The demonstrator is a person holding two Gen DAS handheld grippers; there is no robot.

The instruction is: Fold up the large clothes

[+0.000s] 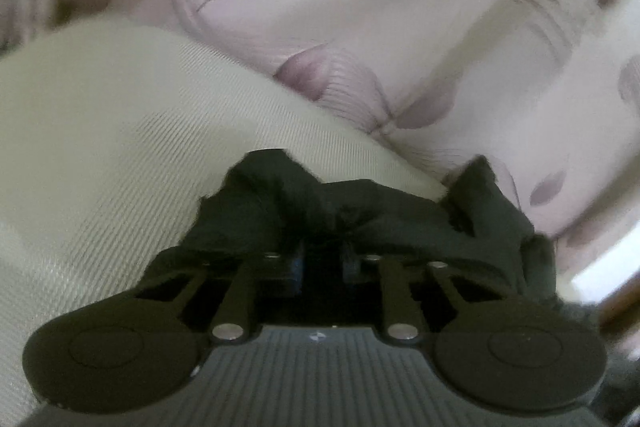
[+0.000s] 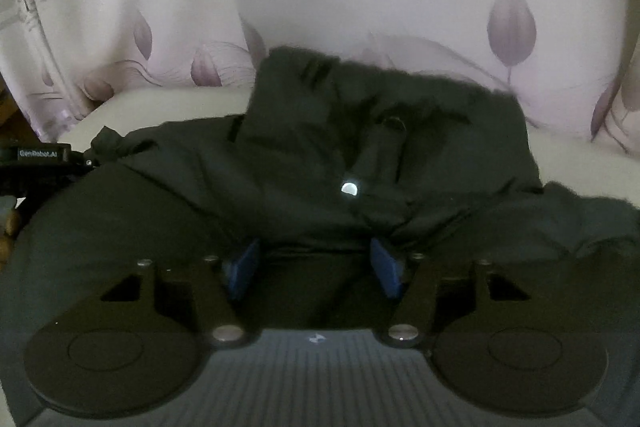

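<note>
Fabric from the black garment (image 1: 360, 211) bunches right at the tips of the left gripper (image 1: 322, 259), in the lower centre of the left wrist view. The jaws there stand nearly closed, with dark cloth gathered between them, so this gripper appears to be pinching an edge of the garment. Beyond it a cream ribbed surface (image 1: 100, 147) fills the left of that frame, and a floral sheet (image 1: 400, 7) with purple petals covers the upper right.

In the right wrist view, the bulk of the black garment (image 2: 380, 155) lies directly ahead of the right gripper (image 2: 316, 267), heaped across the centre of the frame and spreading left to right, so its long axis runs across the gripper's line of sight. A small shiny snap (image 2: 349, 188) shows near the middle of the heap. The blue pads (image 2: 244, 267) stand clearly apart, and dark cloth lies between them; whether they press on it I cannot tell. At the left edge, part of the other device (image 2: 38, 155) shows beside the cloth's left end. The right gripper looks closer to the main mass, so the fold likely turns on it.
</note>
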